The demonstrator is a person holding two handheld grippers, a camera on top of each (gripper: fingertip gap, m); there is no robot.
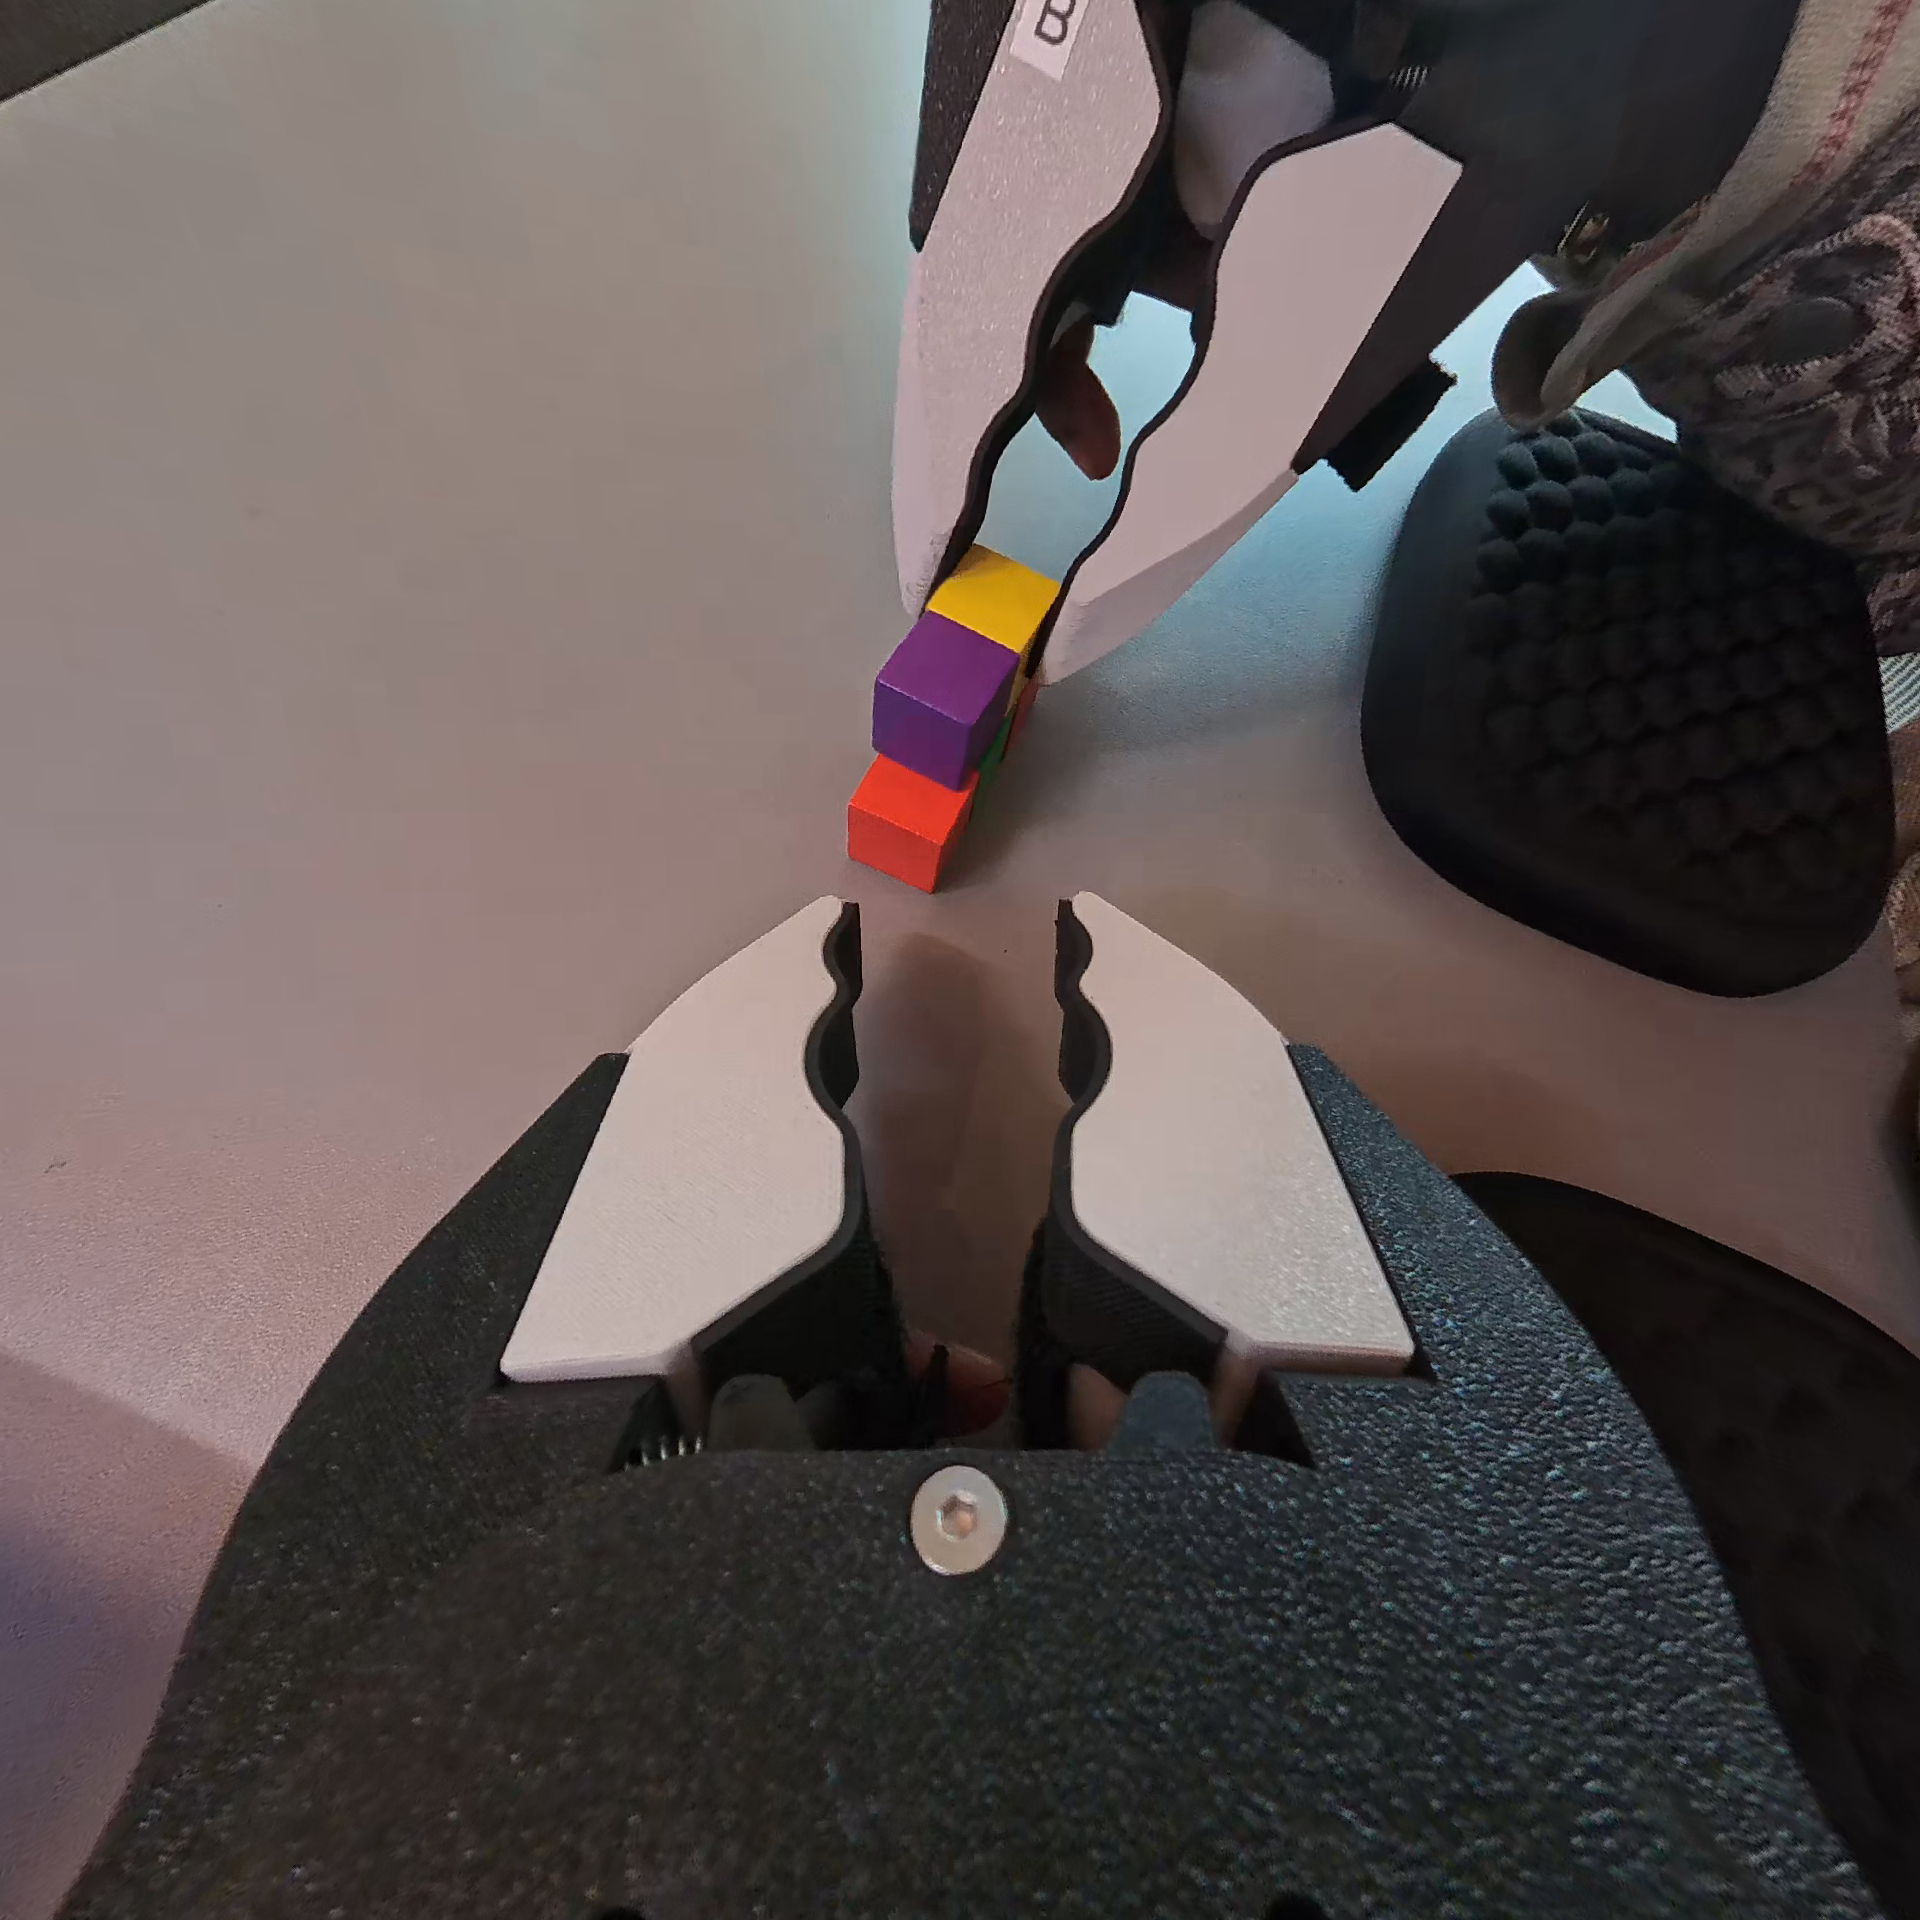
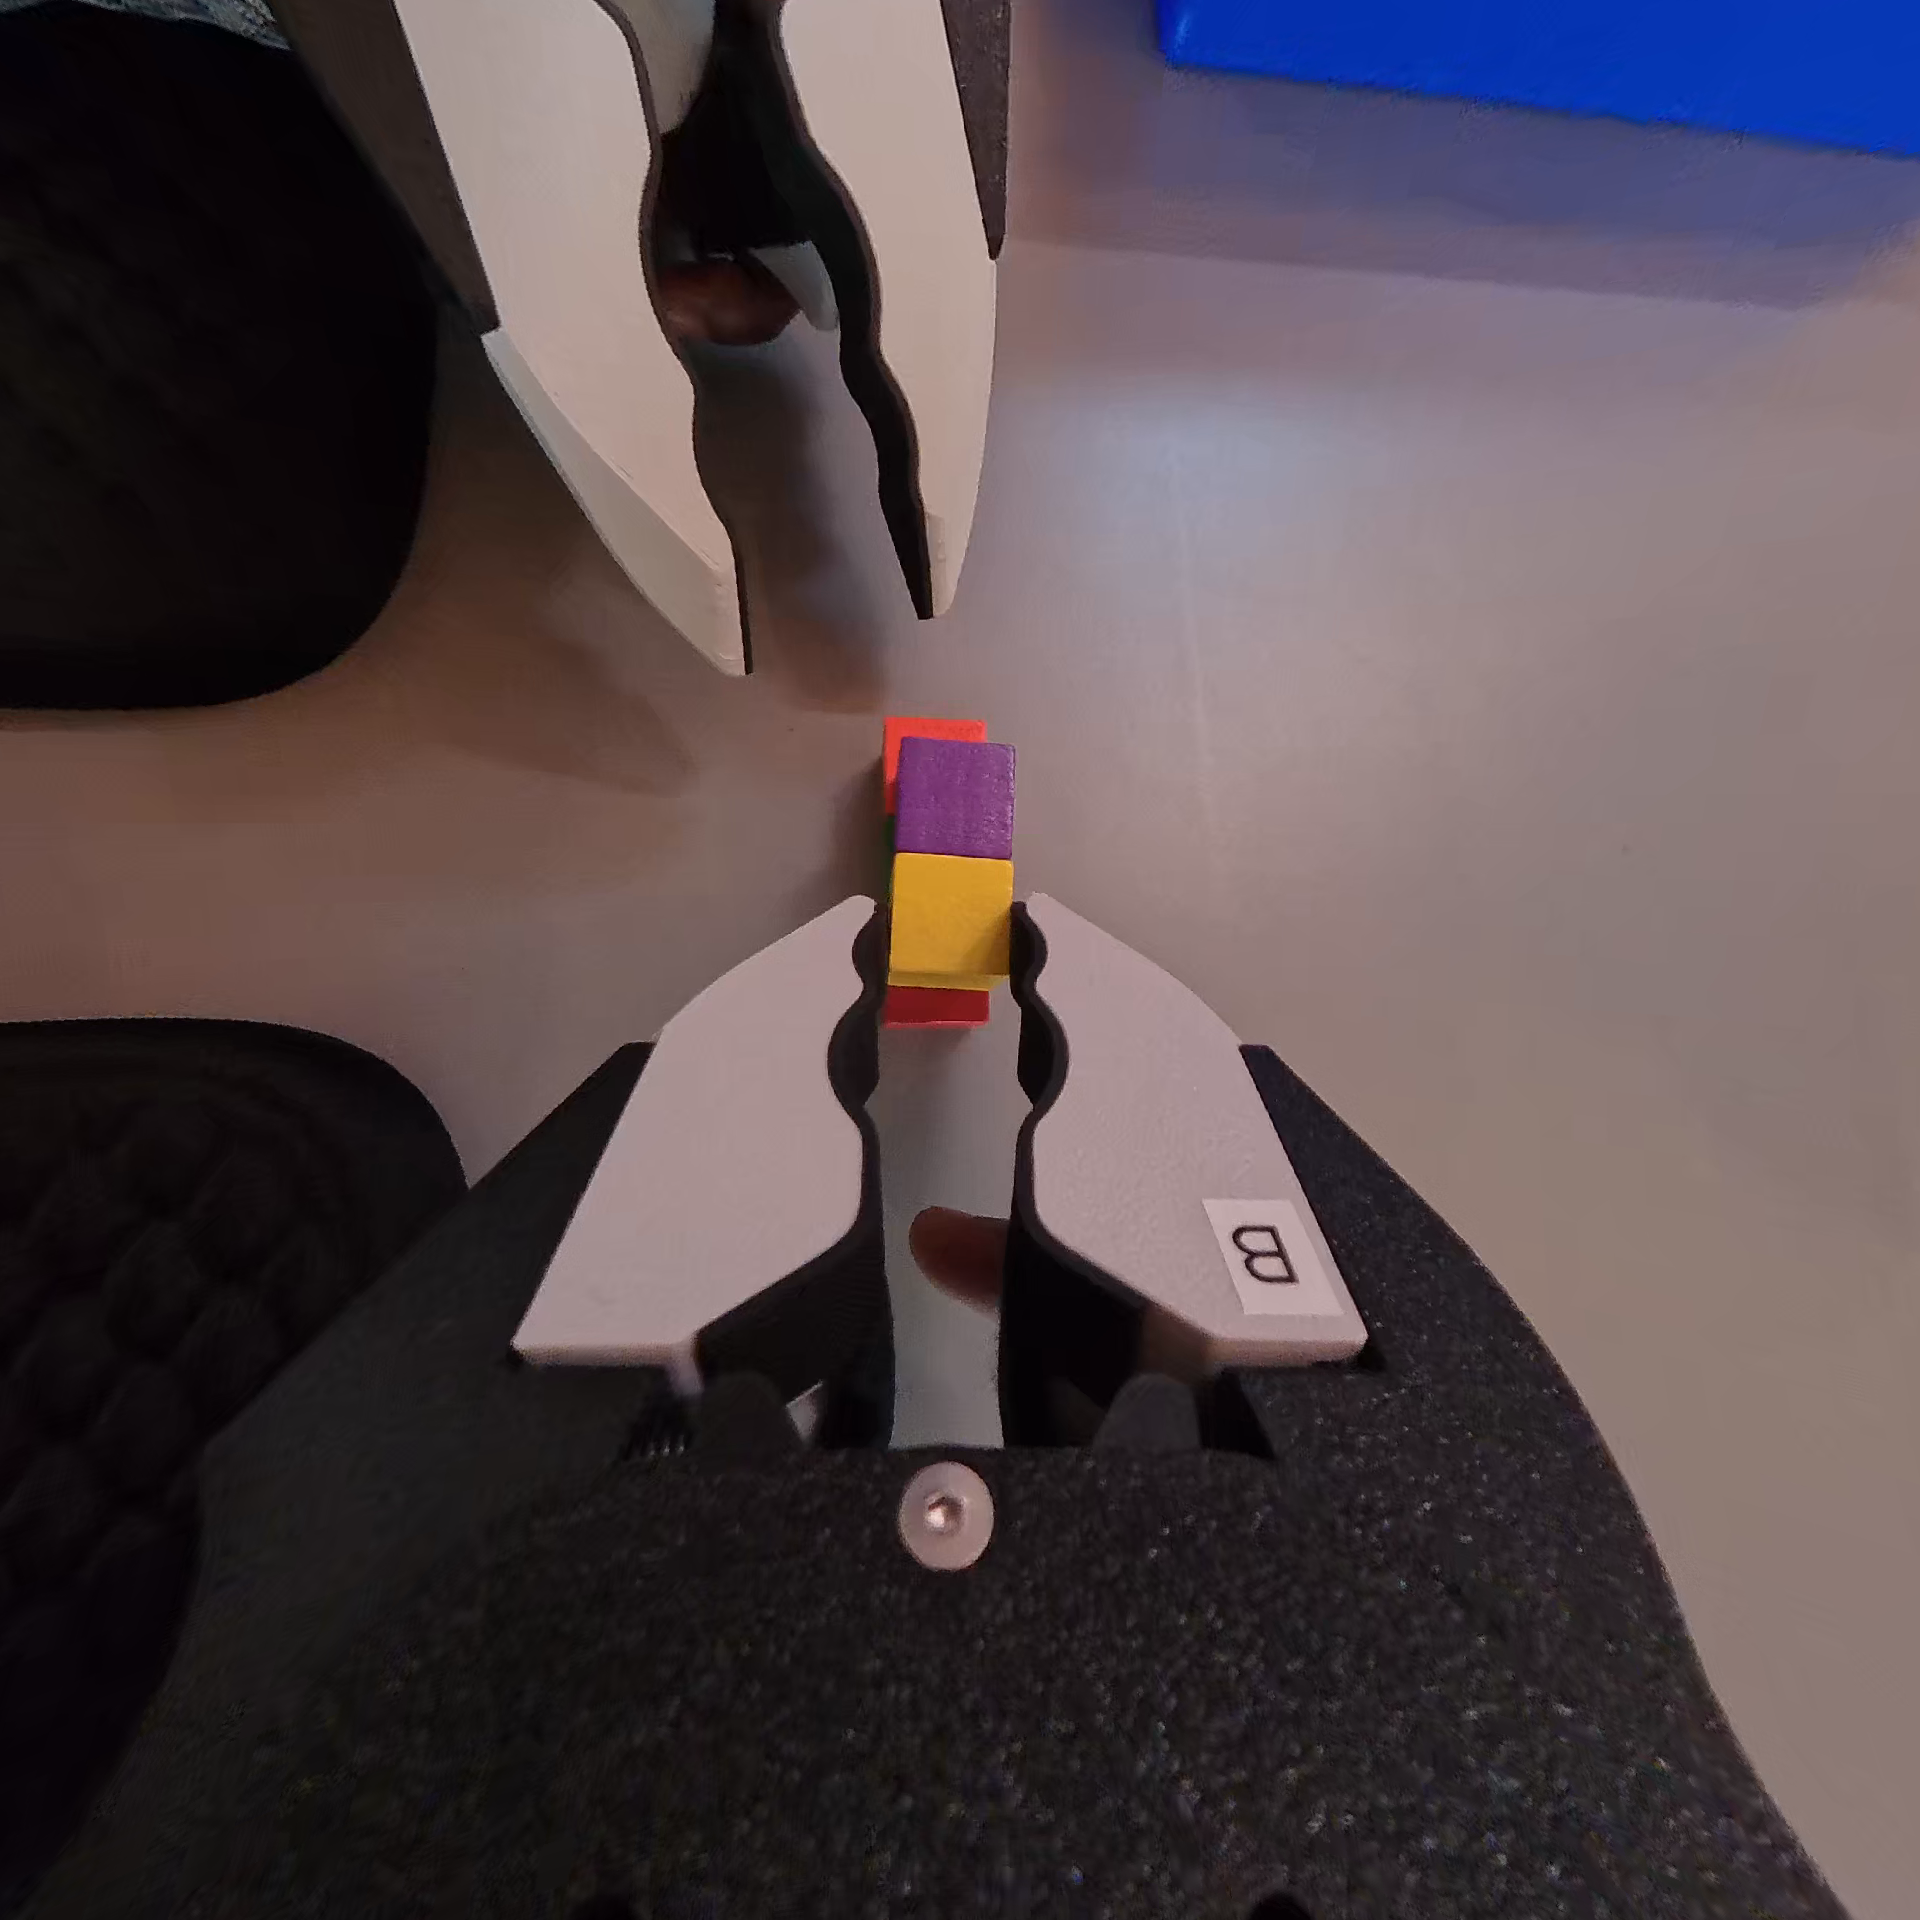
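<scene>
Right wrist view, from the left: a black cushion (image 2: 177,416) lies at the table (image 2: 1455,727) edge, then my left gripper (image 2: 831,644) hangs empty, jaws apart, just short of the cube cluster. Orange cube (image 2: 930,729) sits farthest, purple cube (image 2: 954,795) nearer and raised, then the yellow cube (image 2: 948,920) atop a red cube (image 2: 935,1006). My right gripper (image 2: 943,925) has its jaws pressed on the yellow cube's two sides. A blue box (image 2: 1558,73) lies far right.
</scene>
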